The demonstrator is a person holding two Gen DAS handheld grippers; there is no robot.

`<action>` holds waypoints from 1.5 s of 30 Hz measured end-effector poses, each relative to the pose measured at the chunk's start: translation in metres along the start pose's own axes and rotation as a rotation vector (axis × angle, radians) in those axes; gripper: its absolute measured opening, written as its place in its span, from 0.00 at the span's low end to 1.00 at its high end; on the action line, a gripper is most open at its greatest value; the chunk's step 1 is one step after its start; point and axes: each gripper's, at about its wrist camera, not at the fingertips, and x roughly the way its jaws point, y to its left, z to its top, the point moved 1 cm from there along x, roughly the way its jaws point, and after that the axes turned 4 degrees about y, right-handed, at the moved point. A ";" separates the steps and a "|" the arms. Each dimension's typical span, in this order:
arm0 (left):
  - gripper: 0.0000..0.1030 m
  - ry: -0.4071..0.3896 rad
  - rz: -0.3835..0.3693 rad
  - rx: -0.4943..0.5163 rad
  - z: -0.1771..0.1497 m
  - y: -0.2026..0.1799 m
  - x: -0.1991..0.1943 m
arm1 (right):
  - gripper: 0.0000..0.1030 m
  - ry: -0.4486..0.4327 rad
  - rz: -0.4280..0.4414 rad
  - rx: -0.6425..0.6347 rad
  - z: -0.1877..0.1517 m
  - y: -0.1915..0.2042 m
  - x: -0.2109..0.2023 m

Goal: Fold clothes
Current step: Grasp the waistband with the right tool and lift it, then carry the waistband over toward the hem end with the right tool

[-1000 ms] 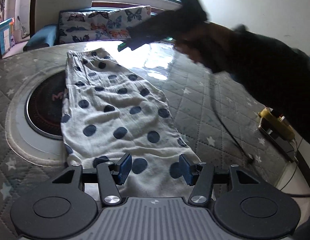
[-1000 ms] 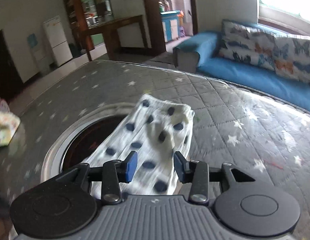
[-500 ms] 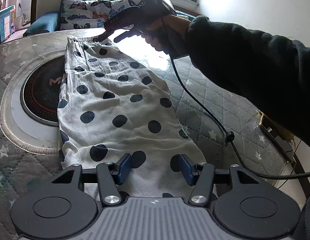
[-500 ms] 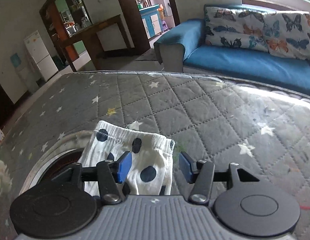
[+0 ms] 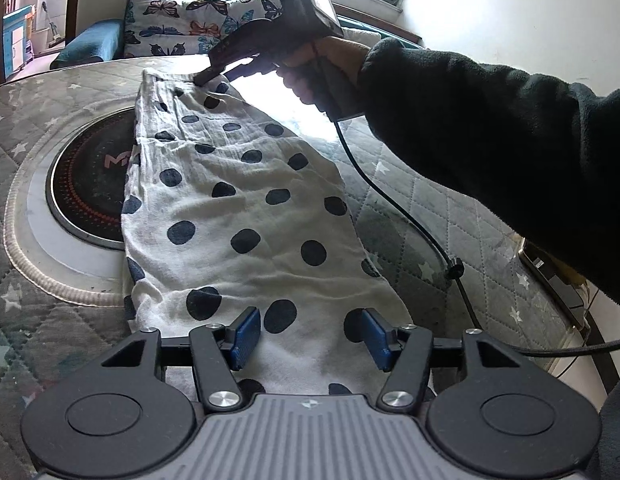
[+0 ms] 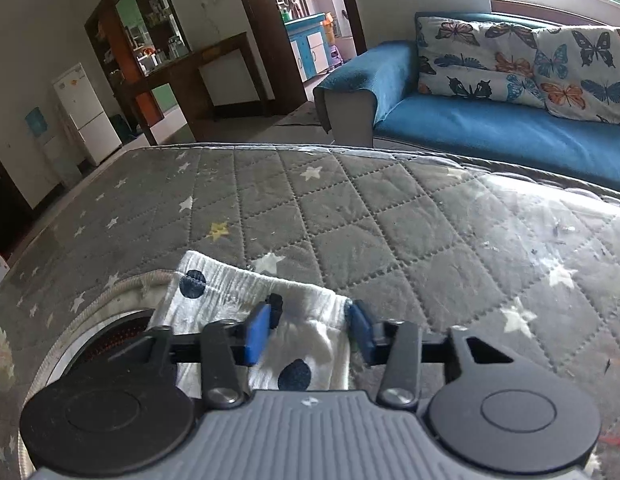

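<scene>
A white garment with dark blue polka dots (image 5: pixel 245 208) lies stretched out flat on the grey quilted star-pattern table cover (image 5: pixel 422 208). My left gripper (image 5: pixel 310 332) is open, low over the garment's near end, with cloth between its blue pads. My right gripper (image 6: pixel 310 326) is open at the garment's far end (image 6: pixel 245 288), its blue pads on either side of the far right corner. In the left wrist view the right gripper (image 5: pixel 213 72) shows with its tips down on the far edge.
A round black hotplate with a white rim (image 5: pixel 85 184) sits in the table, partly under the garment's left side. A phone-like device (image 5: pixel 550 272) lies at the table's right edge. A cable (image 5: pixel 402 216) trails from the right gripper. A blue sofa (image 6: pixel 510 128) stands behind the table.
My right gripper has come down from above the table to the garment's far end. My left gripper has stayed open over the near end.
</scene>
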 end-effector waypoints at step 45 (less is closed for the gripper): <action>0.61 -0.068 0.126 -0.071 -0.041 0.016 -0.054 | 0.12 -0.130 0.195 -0.137 -0.048 0.083 -0.150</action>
